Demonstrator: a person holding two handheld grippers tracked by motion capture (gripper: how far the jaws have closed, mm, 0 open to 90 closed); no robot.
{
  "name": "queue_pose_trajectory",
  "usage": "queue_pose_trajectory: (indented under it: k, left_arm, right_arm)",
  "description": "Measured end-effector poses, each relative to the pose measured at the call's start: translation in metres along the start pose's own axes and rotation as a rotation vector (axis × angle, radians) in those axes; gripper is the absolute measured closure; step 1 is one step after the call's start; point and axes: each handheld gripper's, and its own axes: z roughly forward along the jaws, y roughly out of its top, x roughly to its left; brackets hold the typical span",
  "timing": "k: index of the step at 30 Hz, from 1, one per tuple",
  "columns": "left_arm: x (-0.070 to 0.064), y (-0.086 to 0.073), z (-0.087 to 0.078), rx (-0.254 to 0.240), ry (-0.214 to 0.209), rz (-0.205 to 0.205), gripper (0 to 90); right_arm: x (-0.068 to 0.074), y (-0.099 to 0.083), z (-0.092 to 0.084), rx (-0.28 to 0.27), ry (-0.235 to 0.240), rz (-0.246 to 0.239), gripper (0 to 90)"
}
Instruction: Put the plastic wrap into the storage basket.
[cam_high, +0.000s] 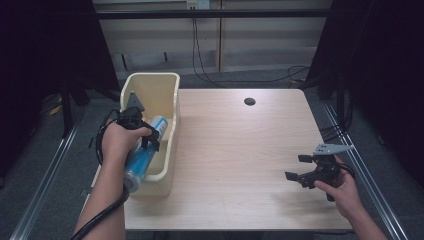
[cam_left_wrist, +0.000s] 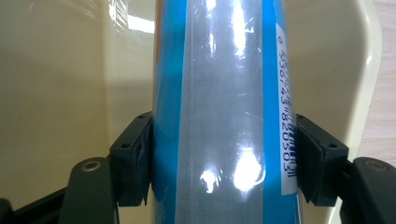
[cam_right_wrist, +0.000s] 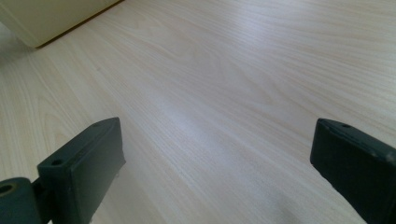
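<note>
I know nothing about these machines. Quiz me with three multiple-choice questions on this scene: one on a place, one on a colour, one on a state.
1. Where does the tube lie?
A in the cream bin
B at the table's middle
C on the floor

2. What colour are the tube's bands?
A red
B blue
C green

3. How is the right tool?
A clamped on a tube
B open, holding nothing
C inside the bin

Answers:
1 A: the bin's walls surround it.
2 B: blue stripes run along the clear wrap.
3 B: only bare tabletop lies between its spread jaws.
</note>
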Motion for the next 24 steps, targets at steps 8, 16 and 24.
queue_pose_trajectory:
  k: [8,16,24]
  left_arm:
    - [-0.001,0.001,0.0,0.01,0.018,0.008,31.7]
    - [-0.003,0.001,-0.02,-0.077,-0.067,-0.009,39.5]
    - [-0.007,-0.002,-0.027,-0.095,-0.07,0.01,34.3]
  right_arm:
    - [0.0,0.0,0.0,-0.001,-0.001,0.0,2.5]
    - [0.0,0.0,-0.001,0.0,-0.003,0.001,2.5]
    - [0.001,0.0,-0.003,-0.011,-0.004,0.001,2.5]
